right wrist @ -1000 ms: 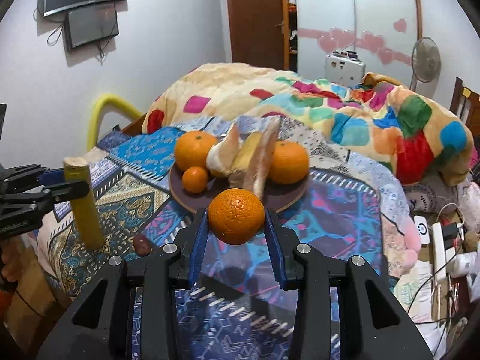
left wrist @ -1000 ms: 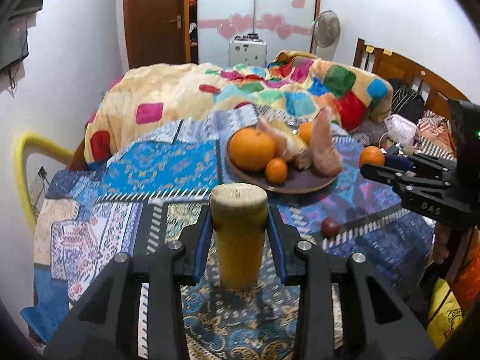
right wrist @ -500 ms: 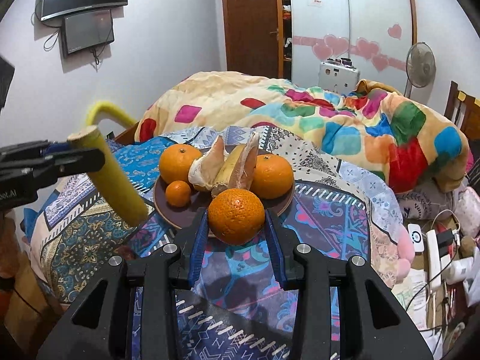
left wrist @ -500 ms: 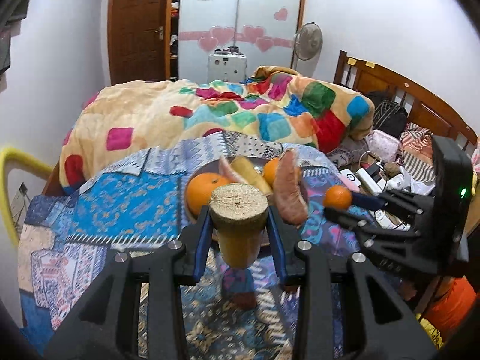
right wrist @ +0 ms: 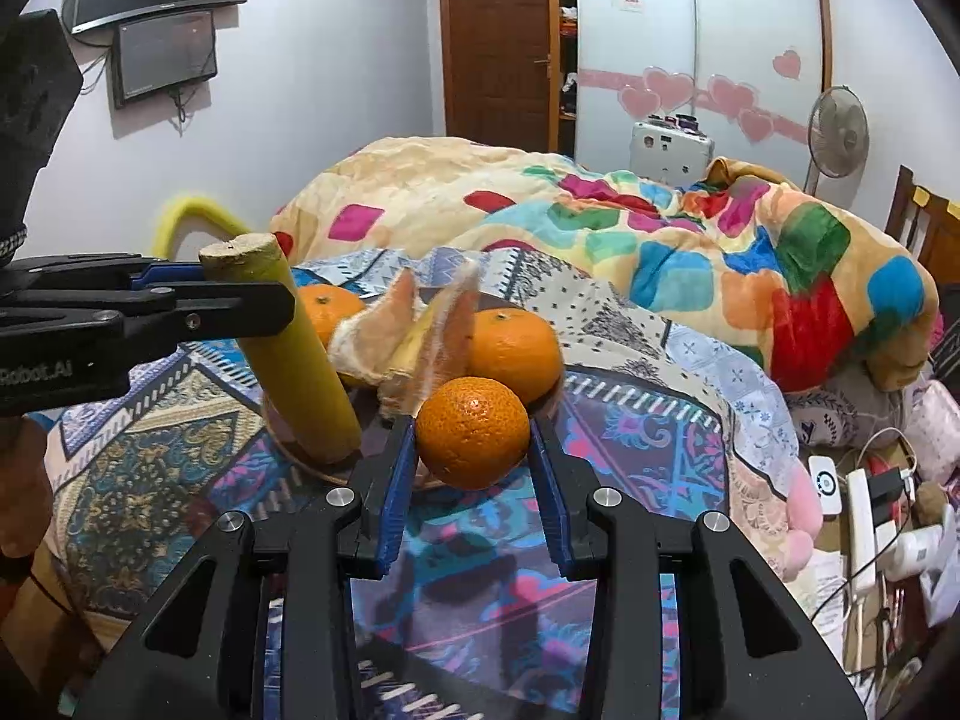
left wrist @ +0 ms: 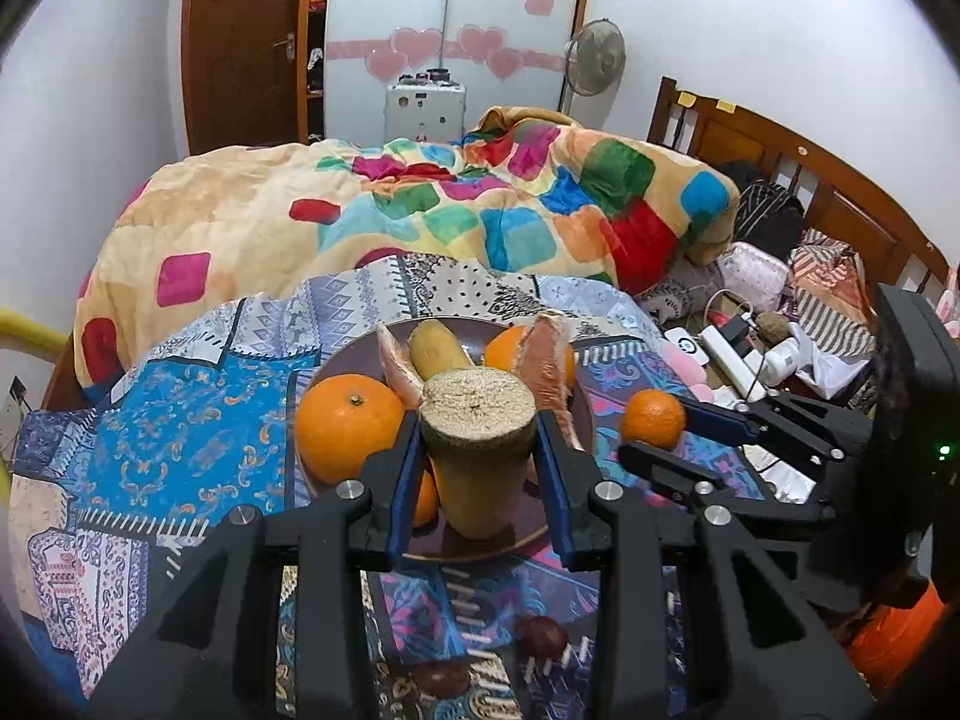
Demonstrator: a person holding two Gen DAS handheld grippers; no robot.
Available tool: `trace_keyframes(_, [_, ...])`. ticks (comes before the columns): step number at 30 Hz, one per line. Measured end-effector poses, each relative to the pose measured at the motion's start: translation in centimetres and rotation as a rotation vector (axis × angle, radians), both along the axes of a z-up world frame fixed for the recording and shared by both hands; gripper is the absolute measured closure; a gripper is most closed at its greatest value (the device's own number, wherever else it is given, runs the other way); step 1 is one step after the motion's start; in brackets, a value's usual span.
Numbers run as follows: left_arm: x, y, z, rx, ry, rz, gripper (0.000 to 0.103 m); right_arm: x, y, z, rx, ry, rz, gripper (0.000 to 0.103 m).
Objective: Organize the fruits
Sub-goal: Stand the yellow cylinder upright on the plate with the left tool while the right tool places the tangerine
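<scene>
My left gripper is shut on a yellow sugarcane piece, whose lower end hangs over the near part of the brown plate. The plate holds a big orange, a second orange, pomelo wedges, a yellow piece and a small mandarin. My right gripper is shut on a mandarin just at the plate's right edge; it shows in the left view. The left gripper also shows in the right view.
The plate sits on a patterned cloth over a small table. Two small dark fruits lie on the cloth near me. A bed with a colourful blanket is behind. Cables and a power strip lie on the floor to the right.
Both grippers have moved forward toward the plate. The sugarcane piece now hangs over the plate's near part, and the mandarin has come up to the plate's right edge.
</scene>
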State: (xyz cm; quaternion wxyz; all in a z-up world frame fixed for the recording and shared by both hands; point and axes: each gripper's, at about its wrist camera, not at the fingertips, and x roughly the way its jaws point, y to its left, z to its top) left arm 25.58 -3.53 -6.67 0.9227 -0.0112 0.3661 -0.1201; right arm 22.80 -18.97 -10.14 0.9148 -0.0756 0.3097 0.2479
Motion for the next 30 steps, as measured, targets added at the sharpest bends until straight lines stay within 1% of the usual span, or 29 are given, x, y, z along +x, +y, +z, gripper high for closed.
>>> trace_keyframes(5, [1.1, 0.8, -0.7, -0.039, 0.019, 0.006, 0.067, 1.1, -0.5, -0.7, -0.021, 0.016, -0.024, 0.069])
trace_keyframes(6, [1.3, 0.9, -0.7, -0.040, 0.019, 0.010, 0.067, 1.3, -0.5, -0.9, -0.023, 0.020, -0.027, 0.069])
trace_keyframes(9, [1.7, 0.9, -0.8, -0.012, 0.008, 0.029, 0.065, 2.0, -0.4, -1.1, -0.028, 0.028, -0.031, 0.069])
trace_keyframes(13, [2.6, 1.2, -1.1, -0.030, 0.023, 0.039, 0.065, 2.7, 0.1, -1.3, -0.024, 0.041, -0.022, 0.069])
trace_keyframes(21, [3.1, 0.0, -1.6, 0.053, -0.001, 0.060, 0.062, 3.3, 1.5, -1.7, -0.059, 0.051, 0.001, 0.069])
trace_keyframes(25, [3.0, 0.2, -1.6, 0.066, -0.005, 0.075, 0.054, 3.6, 1.8, -2.0, -0.067, 0.064, 0.016, 0.069])
trace_keyframes(30, [2.4, 0.6, -1.5, 0.056, -0.005, 0.071, 0.048, 4.0, 1.8, -2.2, -0.059, 0.094, 0.024, 0.068])
